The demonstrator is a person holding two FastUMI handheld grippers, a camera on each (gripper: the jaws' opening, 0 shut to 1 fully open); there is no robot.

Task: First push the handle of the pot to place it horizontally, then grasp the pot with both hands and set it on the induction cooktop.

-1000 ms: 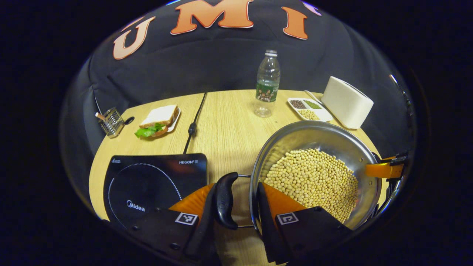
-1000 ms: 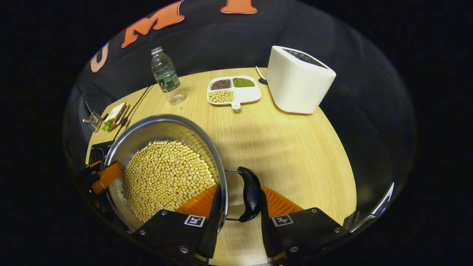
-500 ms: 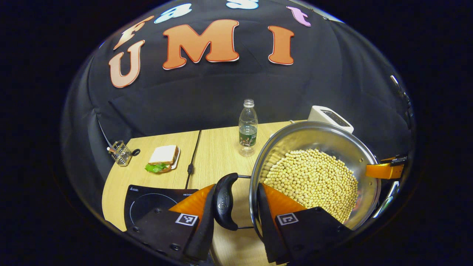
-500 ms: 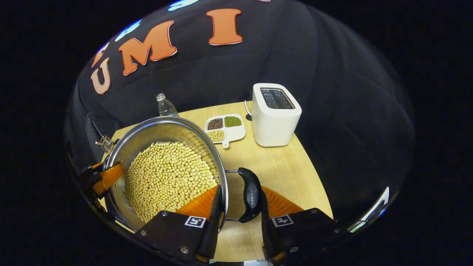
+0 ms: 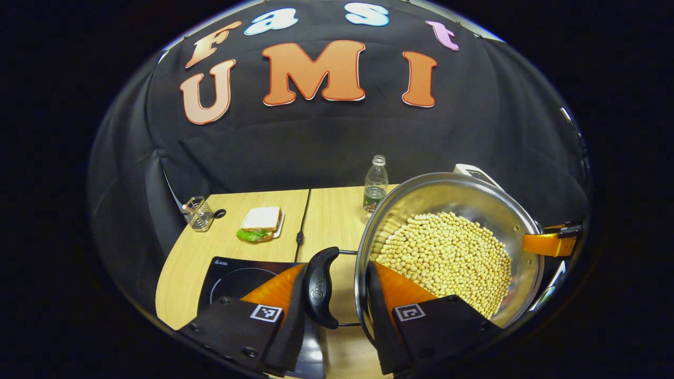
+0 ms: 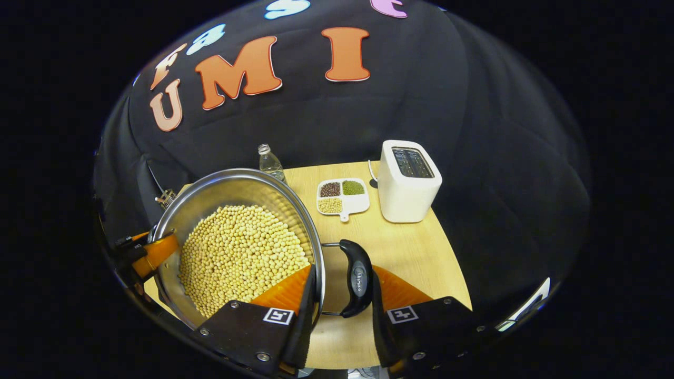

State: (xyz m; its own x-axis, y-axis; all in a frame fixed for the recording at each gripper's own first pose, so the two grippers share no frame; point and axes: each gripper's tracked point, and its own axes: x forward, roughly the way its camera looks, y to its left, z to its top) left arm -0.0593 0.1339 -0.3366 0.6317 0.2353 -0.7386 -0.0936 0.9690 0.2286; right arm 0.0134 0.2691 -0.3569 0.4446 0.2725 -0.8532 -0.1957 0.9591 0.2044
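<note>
A steel pot full of pale beans hangs above the table, held level between both grippers. My left gripper is shut on the pot's black left handle, one finger outside the handle and one inside the rim. My right gripper is shut likewise on the right handle of the pot. Each gripper's orange finger shows at the far rim in the other view. The black induction cooktop lies on the table below, left of the pot and partly hidden by my left fingers.
On the wooden table are a sandwich on a plate, a wire holder, a black cable and a water bottle. A white toaster and a divided dish of grains stand at the right.
Both grippers have risen with the pot held between them, so the table and its objects look smaller and farther below. The cooktop now lies nearer beneath my left fingers.
</note>
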